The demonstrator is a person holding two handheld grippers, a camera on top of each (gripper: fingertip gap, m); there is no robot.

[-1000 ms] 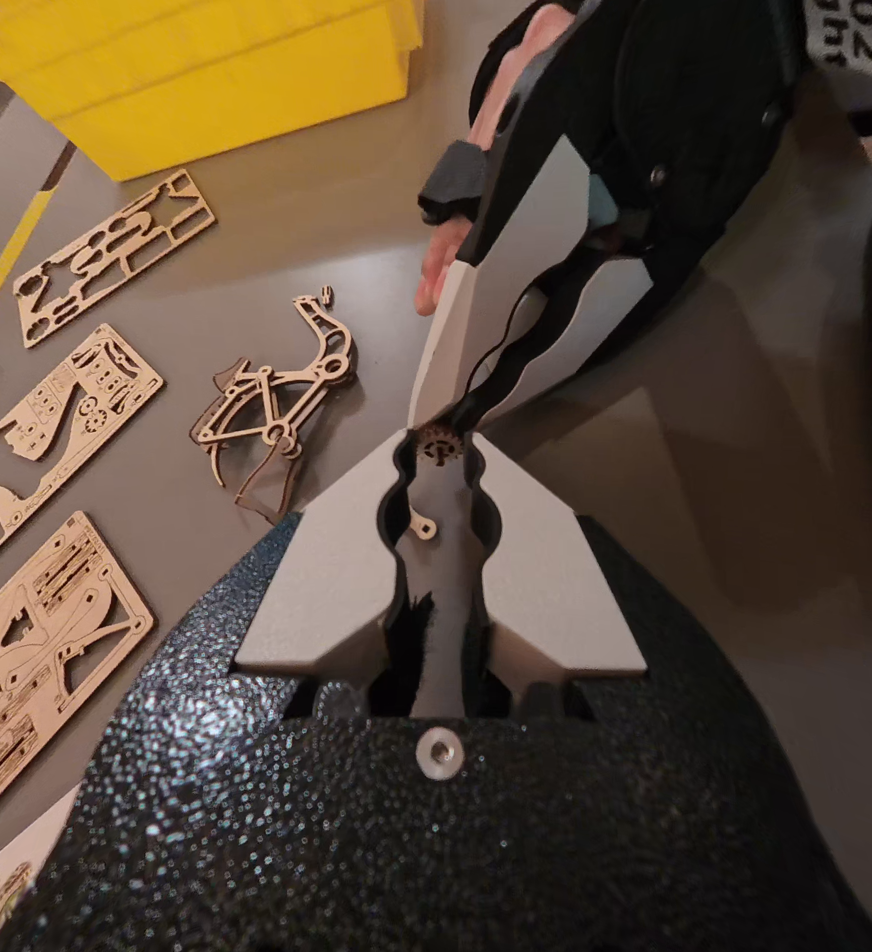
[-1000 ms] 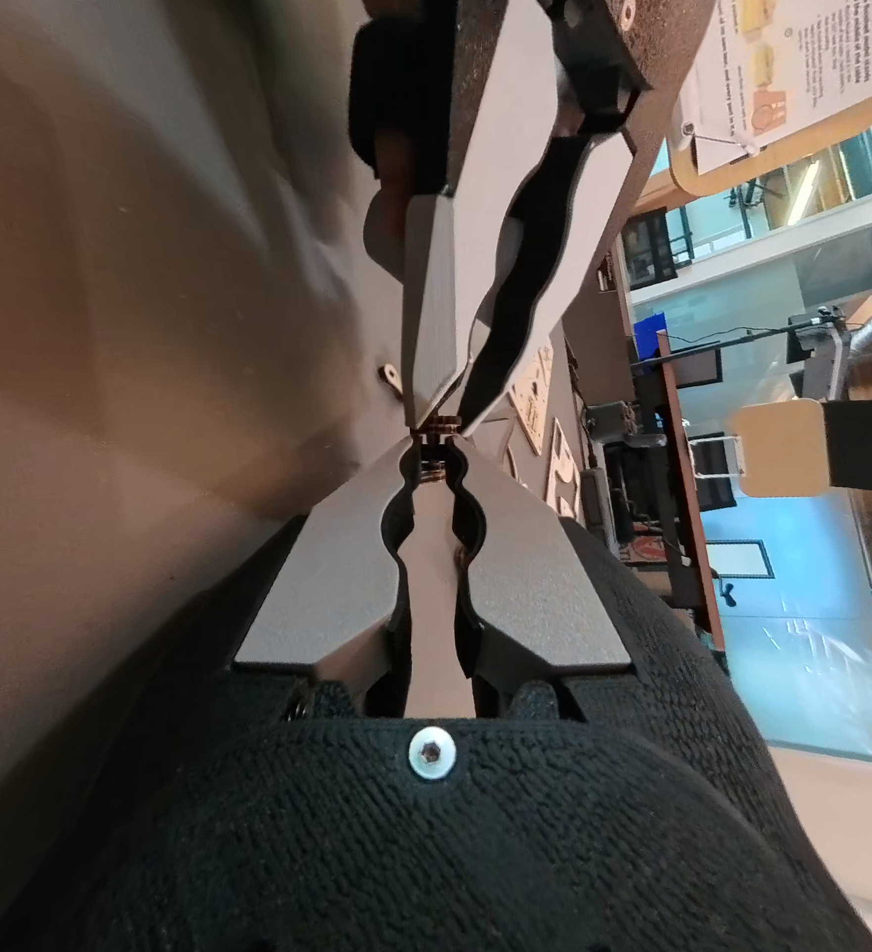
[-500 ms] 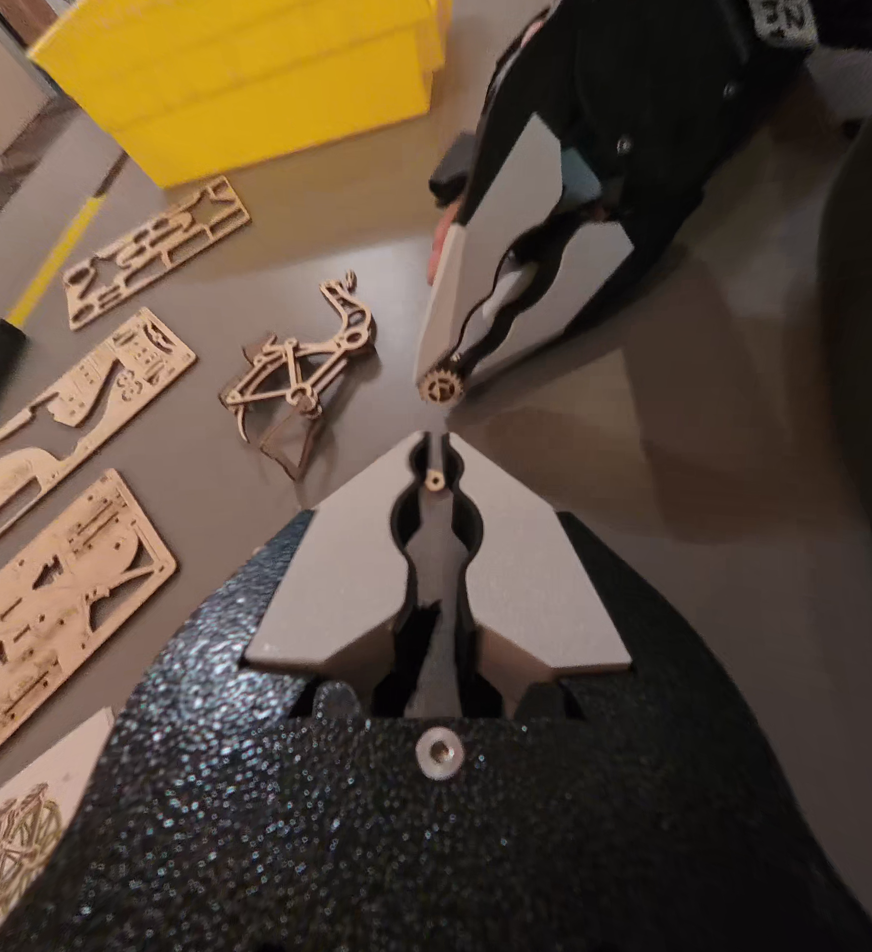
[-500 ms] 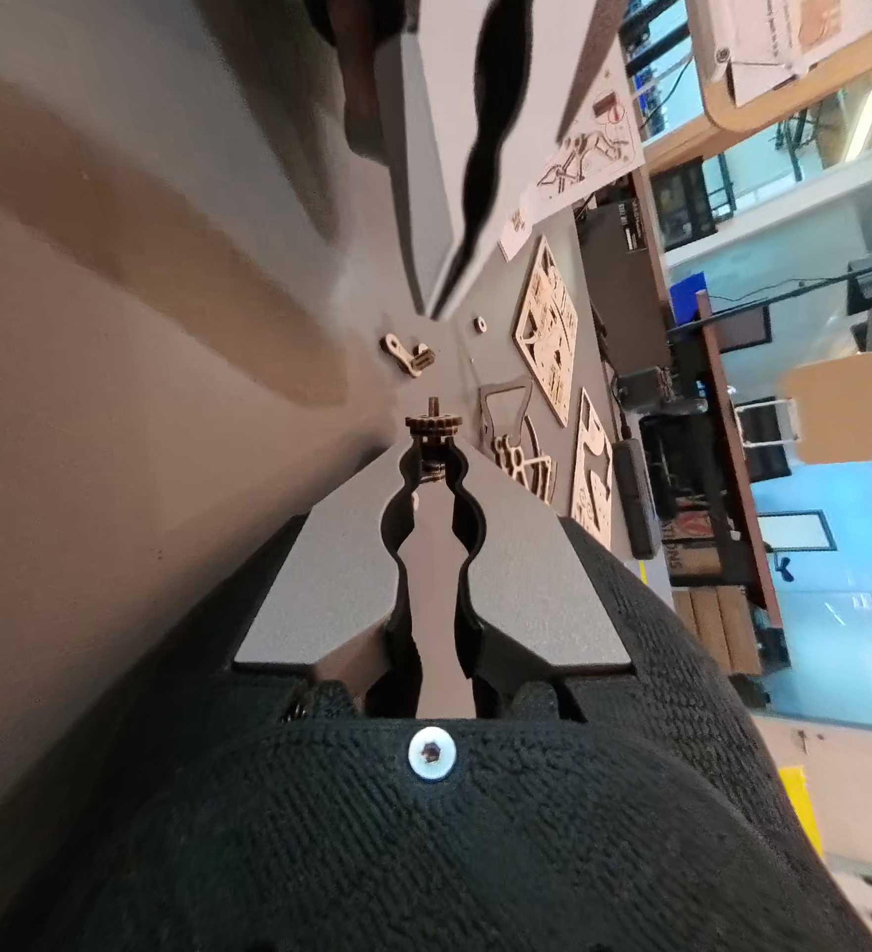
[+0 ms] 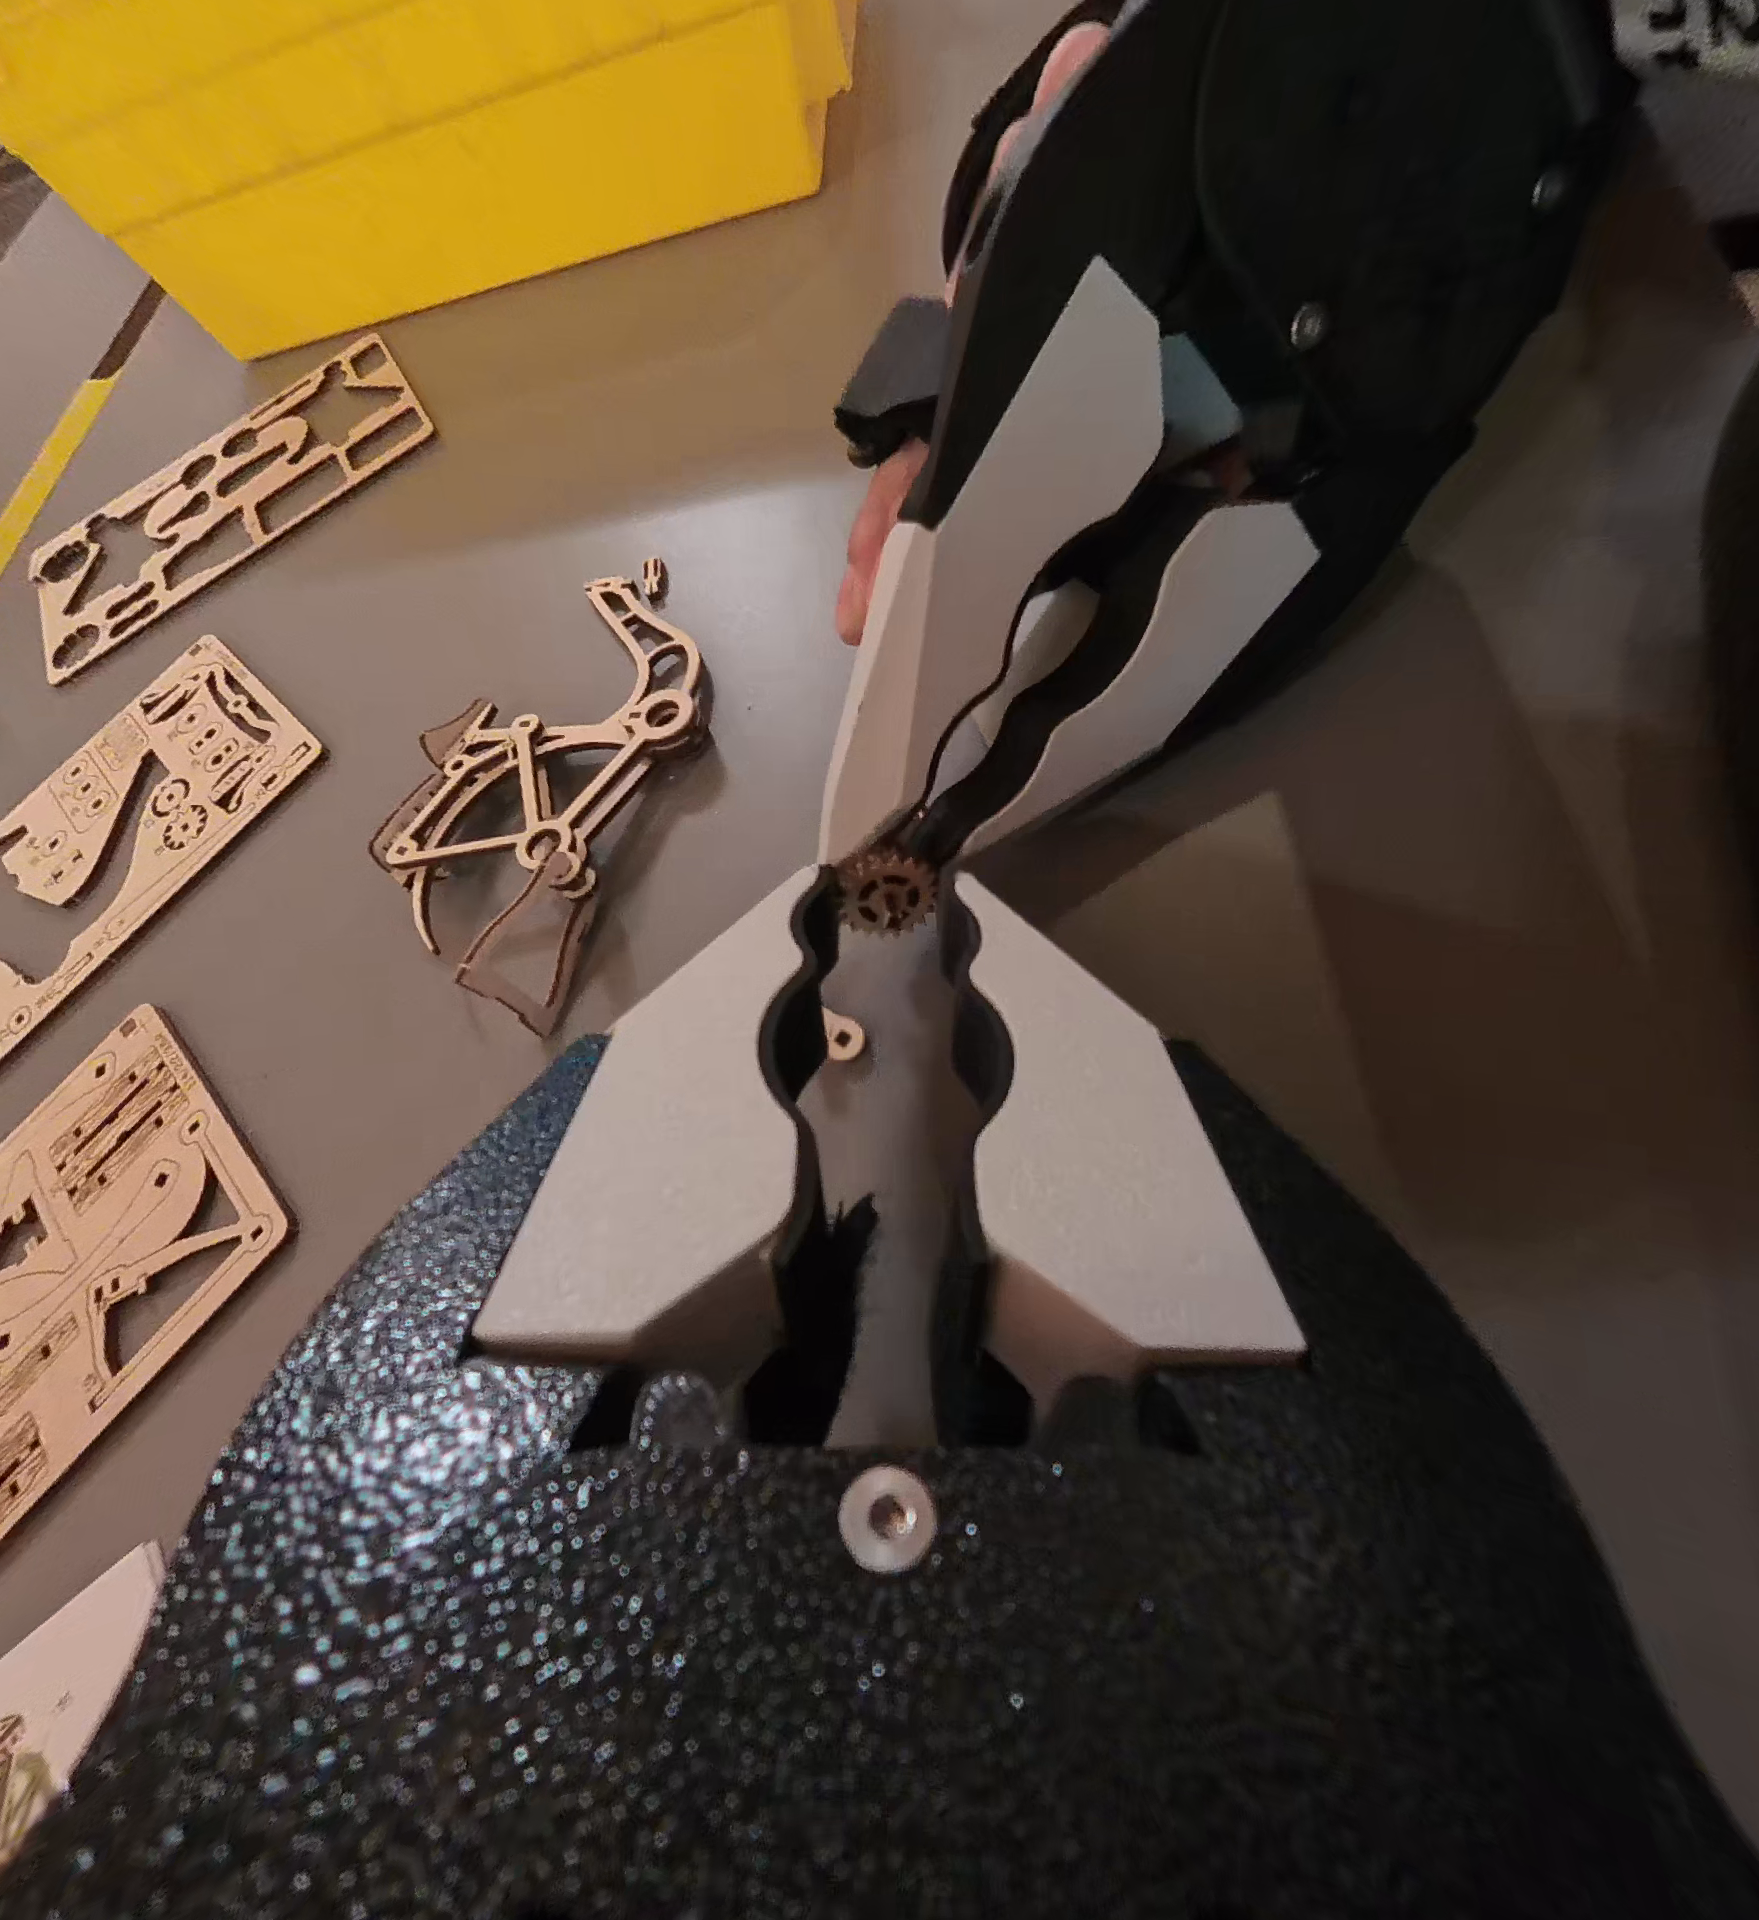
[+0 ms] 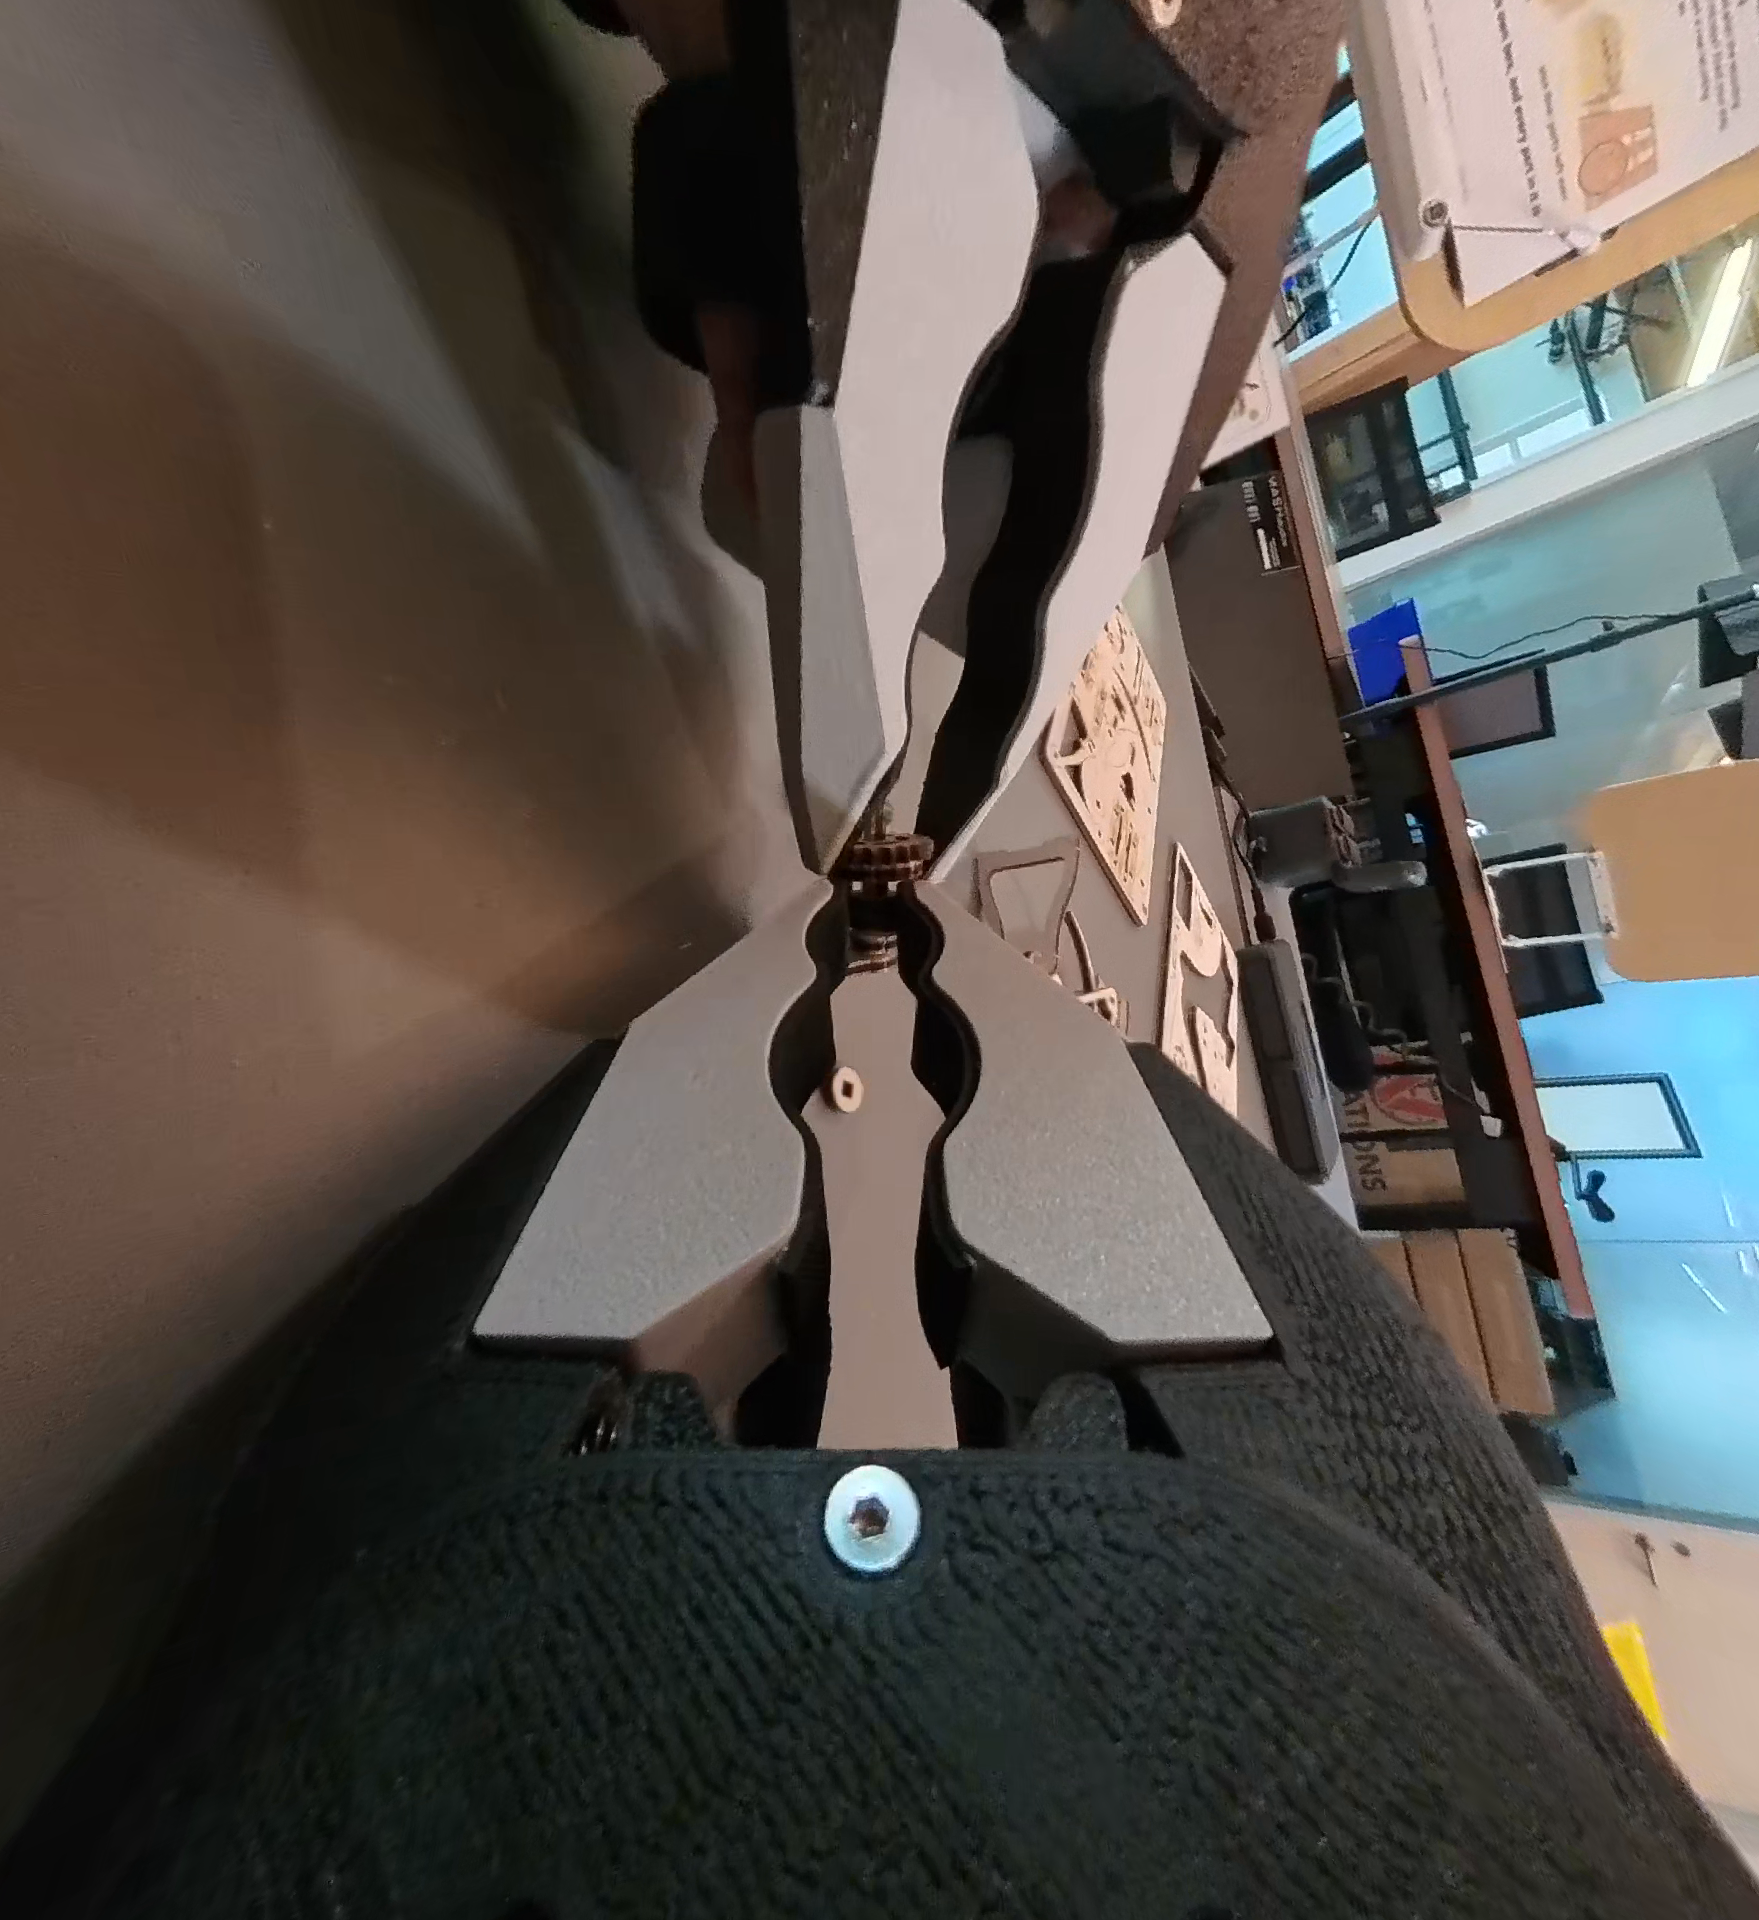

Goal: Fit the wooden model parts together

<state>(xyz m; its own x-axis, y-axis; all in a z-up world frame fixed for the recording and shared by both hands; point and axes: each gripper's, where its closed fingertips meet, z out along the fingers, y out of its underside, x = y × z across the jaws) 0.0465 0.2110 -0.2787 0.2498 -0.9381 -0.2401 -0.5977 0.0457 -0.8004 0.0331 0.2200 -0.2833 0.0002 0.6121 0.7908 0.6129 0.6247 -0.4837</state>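
Above the grey table [image 5: 1374, 1039], both grippers have come back tip to tip after a brief separation. Right gripper [image 6: 875, 909] is clamped on the gear-and-axle piece [image 6: 877, 883]; left gripper [image 5: 880, 899], jaws parted, meets the gear, so mating appears resumed.

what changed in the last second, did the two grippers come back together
Yes. Half a second ago the tips were apart; now the right hand-held gripper, shut on the gear assembly, has closed back tip to tip with the left hand-held gripper, as a second ago. Whether the left one grips the gear is unclear. The bicycle frame, the wooden sheets and the small washer stayed put.
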